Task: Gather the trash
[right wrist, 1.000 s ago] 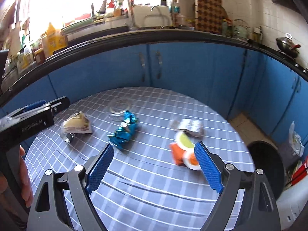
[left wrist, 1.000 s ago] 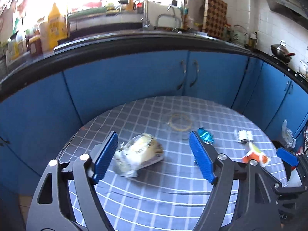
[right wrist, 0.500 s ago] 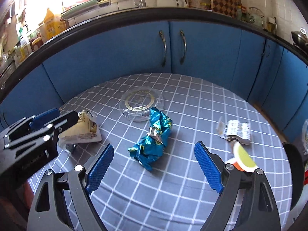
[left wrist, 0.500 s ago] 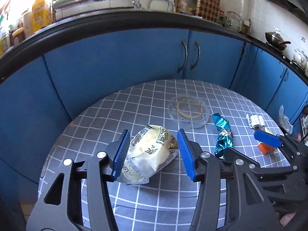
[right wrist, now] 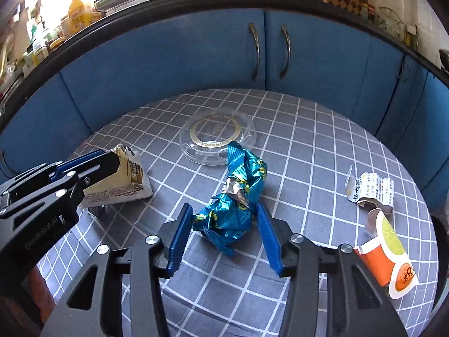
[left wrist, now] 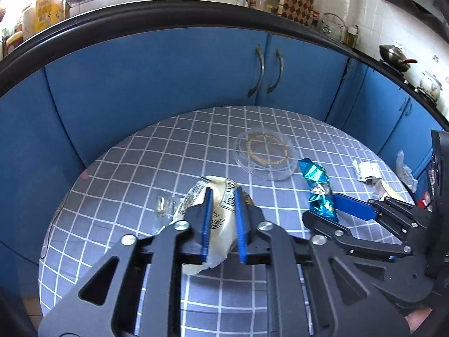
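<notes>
My left gripper (left wrist: pixel 222 196) is shut on a cream plastic food wrapper (left wrist: pixel 221 219) that lies on the round checked table (left wrist: pixel 140 168); it also shows in the right wrist view (right wrist: pixel 118 185). My right gripper (right wrist: pixel 224 210) is half closed around a crumpled blue foil wrapper (right wrist: pixel 235 193); its pads stand close on both sides of the wrapper, and contact is unclear. The blue foil wrapper also shows in the left wrist view (left wrist: pixel 317 185).
A clear plastic lid (right wrist: pixel 217 137) lies behind the foil wrapper. A folded white paper (right wrist: pixel 370 191) and an orange and white carton (right wrist: pixel 390 255) lie at the table's right. A small clear scrap (left wrist: pixel 162 210) lies left of the cream wrapper. Blue cabinets (right wrist: pixel 252 56) curve behind the table.
My left gripper has closed on the cream wrapper. My right gripper has moved forward over the blue foil wrapper and narrowed around it.
</notes>
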